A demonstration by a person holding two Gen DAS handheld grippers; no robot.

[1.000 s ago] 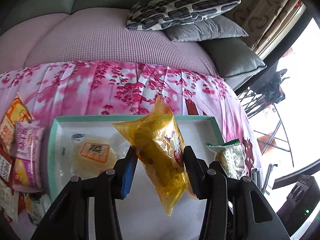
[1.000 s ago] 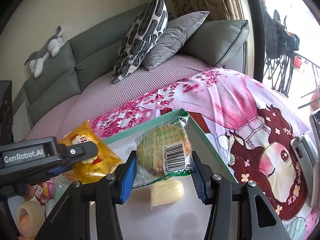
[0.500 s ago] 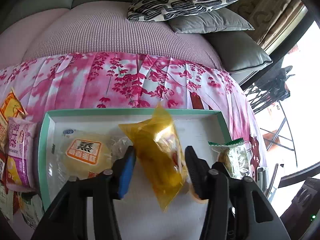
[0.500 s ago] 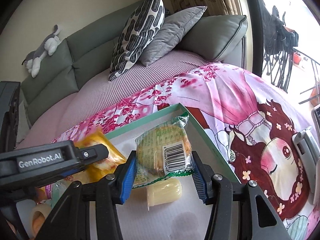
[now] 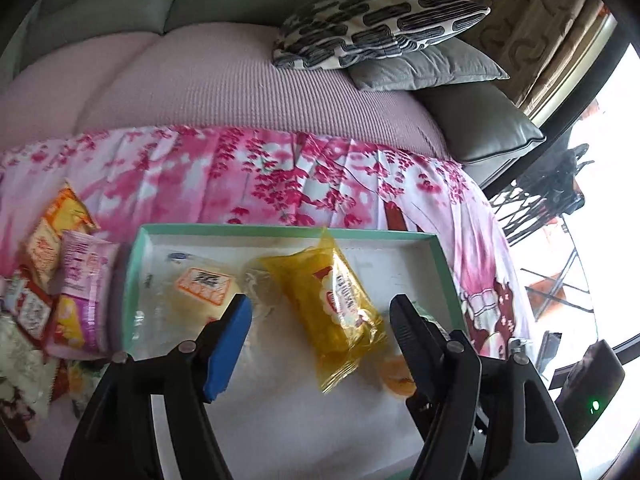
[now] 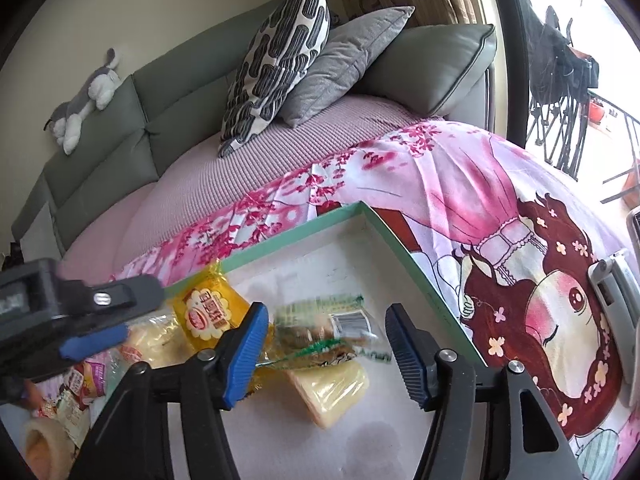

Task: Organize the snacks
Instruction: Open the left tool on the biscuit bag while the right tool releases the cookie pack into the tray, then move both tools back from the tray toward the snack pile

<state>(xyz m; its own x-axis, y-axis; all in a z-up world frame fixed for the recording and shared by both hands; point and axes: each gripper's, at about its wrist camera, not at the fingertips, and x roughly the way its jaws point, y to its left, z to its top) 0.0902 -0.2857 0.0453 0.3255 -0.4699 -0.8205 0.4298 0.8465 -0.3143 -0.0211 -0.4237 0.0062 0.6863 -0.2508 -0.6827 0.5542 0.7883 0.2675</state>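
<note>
A white tray with a green rim [image 5: 288,232] [image 6: 394,236] lies on the pink floral cloth. In the left wrist view the yellow snack bag [image 5: 340,304] lies loose in the tray below my left gripper [image 5: 320,332], whose jaws are opening with no pad touching it. A clear-wrapped cake with an orange label [image 5: 200,284] lies to its left. In the right wrist view a green-striped snack pack with a barcode [image 6: 324,328], blurred, sits in the tray between the opening jaws of my right gripper [image 6: 326,344], free of the pads. The yellow bag [image 6: 210,312] and a pale yellow jelly cup [image 6: 332,388] lie beside it.
Several loose snack packets [image 5: 60,292] lie on the cloth left of the tray. The left gripper's body [image 6: 60,312] crosses the left side of the right wrist view. Behind the table stands a sofa with patterned and grey cushions [image 5: 376,28] and a plush toy [image 6: 84,100].
Both grippers have spread their jaws. The yellow bag dropped from the left grip into the tray, and the green-striped pack fell from the right grip and lies lower. The left gripper rose slightly.
</note>
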